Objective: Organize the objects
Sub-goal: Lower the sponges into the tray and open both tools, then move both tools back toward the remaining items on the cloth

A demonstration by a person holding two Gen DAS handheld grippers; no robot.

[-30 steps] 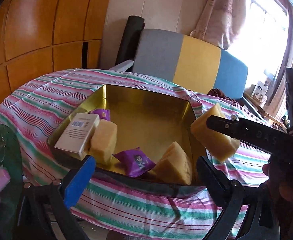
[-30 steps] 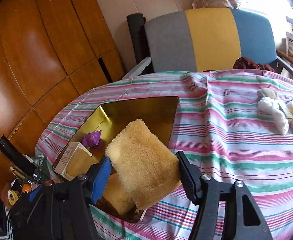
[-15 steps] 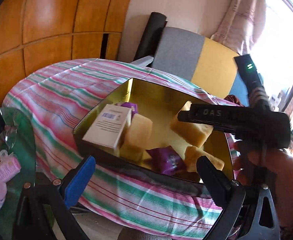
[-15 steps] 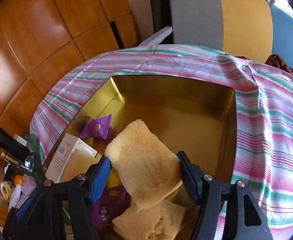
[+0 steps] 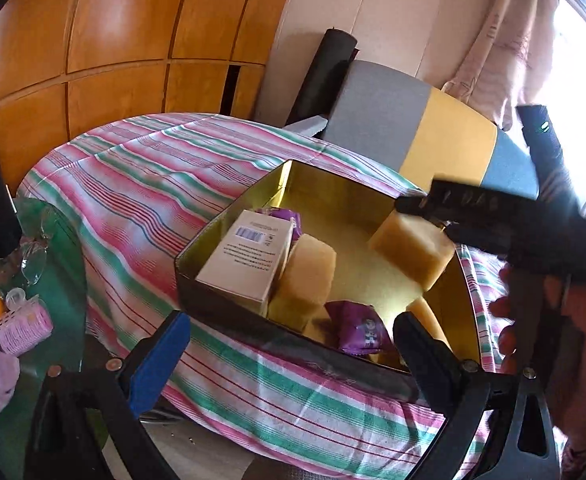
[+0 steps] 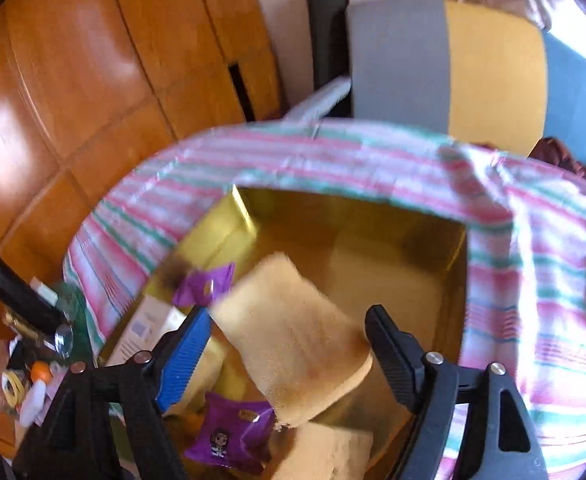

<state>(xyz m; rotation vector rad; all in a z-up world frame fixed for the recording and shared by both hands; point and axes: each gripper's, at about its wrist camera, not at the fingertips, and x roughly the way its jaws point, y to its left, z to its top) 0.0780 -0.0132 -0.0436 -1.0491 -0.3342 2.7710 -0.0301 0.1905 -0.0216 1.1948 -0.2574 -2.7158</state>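
The right wrist view shows the right tool [image 6: 289, 336] poised over the gold tin [image 6: 459, 280], its jaws having just spread wide. The yellow sponge [image 6: 293, 344] sits between them, but the pads no longer press on it: there is a gap on the right side, and the sponge looks tilted and blurred, likely dropping. Below it, at the bottom of the frame, lie another sponge piece [image 6: 325, 452] and a purple sachet [image 6: 229, 436]; a second purple sachet [image 6: 205, 284] and a white carton [image 6: 145, 332] sit at centre left.

In the left wrist view the same sponge [image 5: 413, 248] hangs at centre right, above the tin [image 5: 229, 216], which rests on the striped cloth [image 5: 133, 184] covering the counter. The left tool [image 5: 289, 344] in the lower part of the frame stands apart and empty, in front of the tin's near wall.

The main risk is in the landing. The sponge is light and springy, and falling at a tilt it could bounce off the pieces already inside, or catch the tin's right wall and tip out onto the cloth. It may also snag on the blue pad [image 6: 183, 360] if the tool pulls away too soon. The tin sits close to the counter's near edge on loose cloth, so a knock from either tool could shift it.
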